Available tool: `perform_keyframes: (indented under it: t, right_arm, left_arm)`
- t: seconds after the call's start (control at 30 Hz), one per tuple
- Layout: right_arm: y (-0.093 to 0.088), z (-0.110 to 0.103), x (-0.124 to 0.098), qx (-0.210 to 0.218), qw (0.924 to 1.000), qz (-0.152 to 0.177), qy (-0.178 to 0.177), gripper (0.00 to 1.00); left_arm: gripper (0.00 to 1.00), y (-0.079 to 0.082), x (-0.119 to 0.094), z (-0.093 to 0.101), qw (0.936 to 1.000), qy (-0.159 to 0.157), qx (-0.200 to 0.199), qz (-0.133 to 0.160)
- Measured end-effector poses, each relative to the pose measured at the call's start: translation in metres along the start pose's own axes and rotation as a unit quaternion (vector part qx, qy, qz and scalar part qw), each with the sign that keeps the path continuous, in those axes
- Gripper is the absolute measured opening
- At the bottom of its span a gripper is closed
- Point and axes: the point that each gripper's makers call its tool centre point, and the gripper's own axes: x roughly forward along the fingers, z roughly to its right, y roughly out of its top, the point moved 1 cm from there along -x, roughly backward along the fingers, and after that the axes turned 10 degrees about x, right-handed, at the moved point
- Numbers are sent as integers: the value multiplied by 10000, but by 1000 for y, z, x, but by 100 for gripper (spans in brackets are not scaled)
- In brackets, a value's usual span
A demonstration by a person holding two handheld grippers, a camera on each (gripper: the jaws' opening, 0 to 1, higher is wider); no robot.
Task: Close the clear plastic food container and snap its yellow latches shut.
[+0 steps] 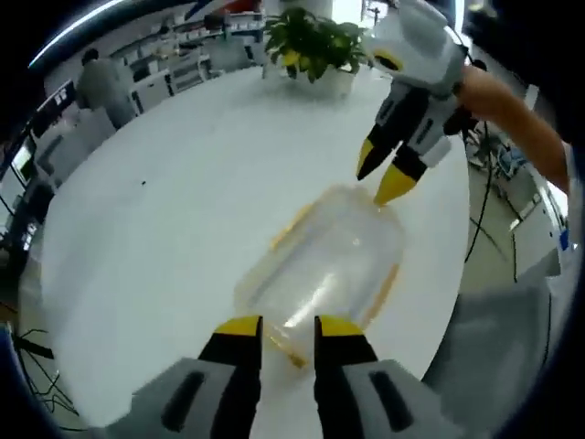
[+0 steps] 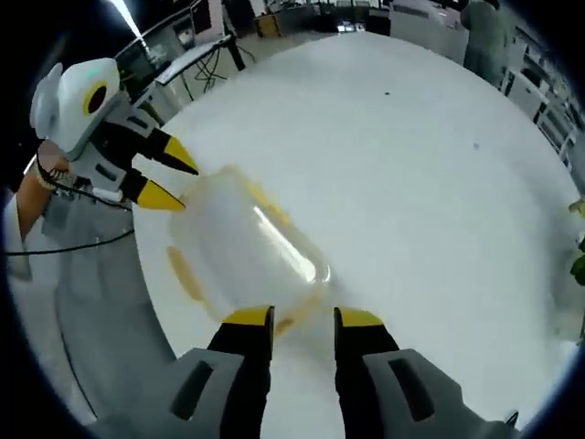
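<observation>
Both jaws of my left hand-held gripper (image 1: 281, 326) stand parted, empty, at the clear container (image 1: 322, 267) on the white tabletop (image 1: 164, 229); my right hand-held gripper (image 2: 303, 317) sits likewise open, holding nothing.

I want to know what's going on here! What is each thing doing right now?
Clear plastic food container: lid on, lying on the round white table.
Yellow latches: too blurred to tell if snapped.
Left gripper: jaws open at one end.
Right gripper: jaws open at the opposite end.
Green potted plant: upright.
</observation>
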Motion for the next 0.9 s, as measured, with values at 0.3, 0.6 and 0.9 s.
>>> perform_keyframes:
  t: [0.3, 0.6, 0.9]
  right_arm:
    - [14, -18, 4, -514, 9985, 198, 68, 17]
    - [30, -42, 14, -540, 9965, 448, 449, 9]
    - [39, -59, 30, -721, 9944, 455, 619, 3]
  left_arm:
    - [10, 14, 5, 18, 9990, -186, -114, 400]
    - [1, 20, 18, 32, 9961, -310, -433, 701]
    - [0, 16, 22, 30, 9943, -282, -668, 787]
